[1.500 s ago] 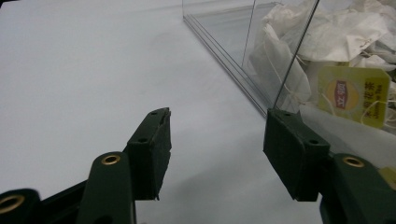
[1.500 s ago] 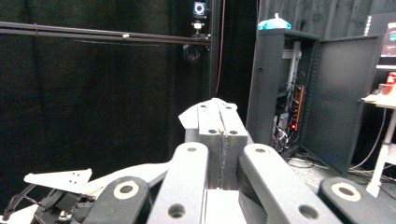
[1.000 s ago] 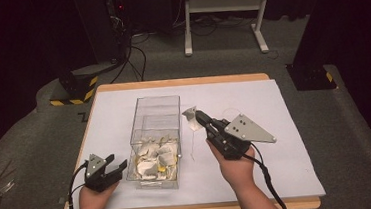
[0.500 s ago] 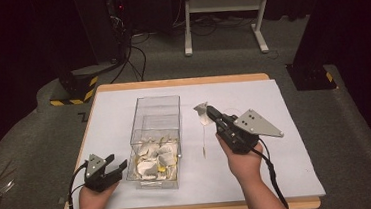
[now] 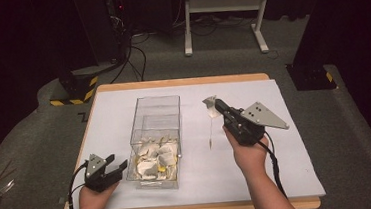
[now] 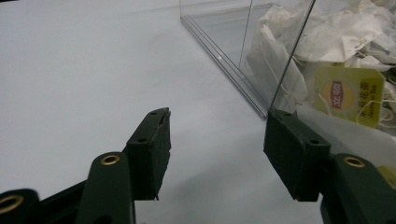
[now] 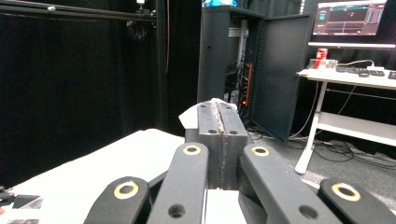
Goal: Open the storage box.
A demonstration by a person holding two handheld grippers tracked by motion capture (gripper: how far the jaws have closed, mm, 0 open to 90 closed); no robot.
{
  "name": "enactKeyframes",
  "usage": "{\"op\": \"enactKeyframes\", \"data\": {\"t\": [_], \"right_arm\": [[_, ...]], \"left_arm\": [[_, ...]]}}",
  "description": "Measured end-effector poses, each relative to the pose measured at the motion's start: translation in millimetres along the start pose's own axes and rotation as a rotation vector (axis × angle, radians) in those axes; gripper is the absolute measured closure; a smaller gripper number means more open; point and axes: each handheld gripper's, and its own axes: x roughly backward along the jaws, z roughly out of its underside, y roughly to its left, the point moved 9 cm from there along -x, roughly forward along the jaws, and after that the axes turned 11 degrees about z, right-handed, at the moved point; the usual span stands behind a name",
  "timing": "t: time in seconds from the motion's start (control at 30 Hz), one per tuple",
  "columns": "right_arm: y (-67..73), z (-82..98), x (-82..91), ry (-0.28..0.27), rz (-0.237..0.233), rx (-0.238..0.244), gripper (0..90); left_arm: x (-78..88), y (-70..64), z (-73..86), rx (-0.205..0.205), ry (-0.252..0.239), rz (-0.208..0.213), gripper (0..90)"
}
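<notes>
My right gripper (image 5: 217, 104) hovers over the white sheet to the right of the clear box, shut on a white tea bag (image 5: 209, 102). The bag's string (image 5: 210, 127) hangs down to the table. In the right gripper view the jaws are pressed together at the gripper's tip (image 7: 218, 109), with a corner of the tea bag (image 7: 191, 116) sticking out. The clear plastic box (image 5: 158, 100) holds several tea bags (image 5: 152, 157) at its near end. My left gripper (image 5: 117, 162) rests open at the box's near left corner. Nothing lies between the left gripper's pads (image 6: 217, 126), and one pad is close to the box wall (image 6: 233, 42). A yellow tag (image 6: 348, 93) shows through the wall.
The table (image 5: 182, 82) carries a white sheet (image 5: 114, 120) with room left and right of the box. Behind the table stand a white desk frame (image 5: 221, 6), dark cabinets and a black-yellow striped block (image 5: 74, 90) on the floor.
My right gripper has carried the tea bag to the right, away from the box. The left gripper has stayed where it was.
</notes>
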Motion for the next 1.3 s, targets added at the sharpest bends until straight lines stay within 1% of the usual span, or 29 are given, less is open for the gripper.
{"op": "enactKeyframes", "data": {"t": [0.17,0.3,0.33,0.4,0.53,0.6,0.7,0.77,0.8,0.87,1.0,1.07,1.13,1.23,1.3], "right_arm": [[-9.6,-2.2,-2.5,-0.003,0.02,-0.003,90.0],[-16.1,-3.5,-4.1,-0.003,0.032,-0.007,90.0],[-20.4,-4.6,-4.9,-0.003,0.042,-0.005,90.0],[-22.1,-5.1,-5.2,-0.003,0.045,-0.003,90.0],[-31.0,-8.3,-7.0,-0.002,0.061,-0.013,90.0],[-35.9,-10.0,-8.0,-0.004,0.071,-0.008,90.0],[-41.6,-12.5,-9.3,0.0,0.077,-0.024,90.0],[-45.0,-14.8,-10.4,-0.001,0.088,-0.024,90.0],[-48.7,-16.8,-11.6,-0.003,0.098,-0.021,90.0],[-50.0,-17.5,-12.3,-0.005,0.101,-0.02,90.0],[-58.0,-22.2,-17.9,-0.002,0.122,-0.011,90.0],[-59.1,-23.2,-18.9,-0.001,0.125,-0.01,90.0],[-64.0,-28.3,-23.3,0.0,0.139,-0.006,90.0],[-67.3,-31.8,-25.8,-0.001,0.15,0.0,90.0],[-69.8,-34.0,-28.1,-0.001,0.158,0.007,90.0]], "left_arm": [[-0.3,-0.1,0.2,0.004,0.002,0.004,41.5],[0.1,-0.3,-0.1,-0.003,-0.001,0.002,41.5],[-0.2,-0.4,0.0,0.0,0.001,0.003,41.5],[-0.5,0.0,0.2,0.001,0.004,0.004,41.5],[-0.3,-0.4,0.1,-0.002,0.003,0.003,41.5],[-0.4,-0.2,0.3,0.0,0.005,0.005,41.5],[-0.3,-0.4,0.1,-0.002,0.003,0.003,41.6],[-0.5,-0.4,0.2,-0.004,0.004,0.004,41.6],[-0.4,-0.5,0.2,-0.002,0.004,0.005,41.5],[0.1,-0.7,0.1,-0.001,0.001,0.006,41.5],[-0.4,-0.7,0.2,-0.001,0.003,0.006,41.5],[0.0,-0.7,0.1,-0.003,0.002,0.006,41.5],[0.4,-0.8,-0.1,-0.006,-0.002,0.007,41.5],[-0.3,-1.0,0.3,-0.001,0.003,0.009,41.5],[0.1,-1.0,0.1,-0.005,0.0,0.008,41.5]]}}
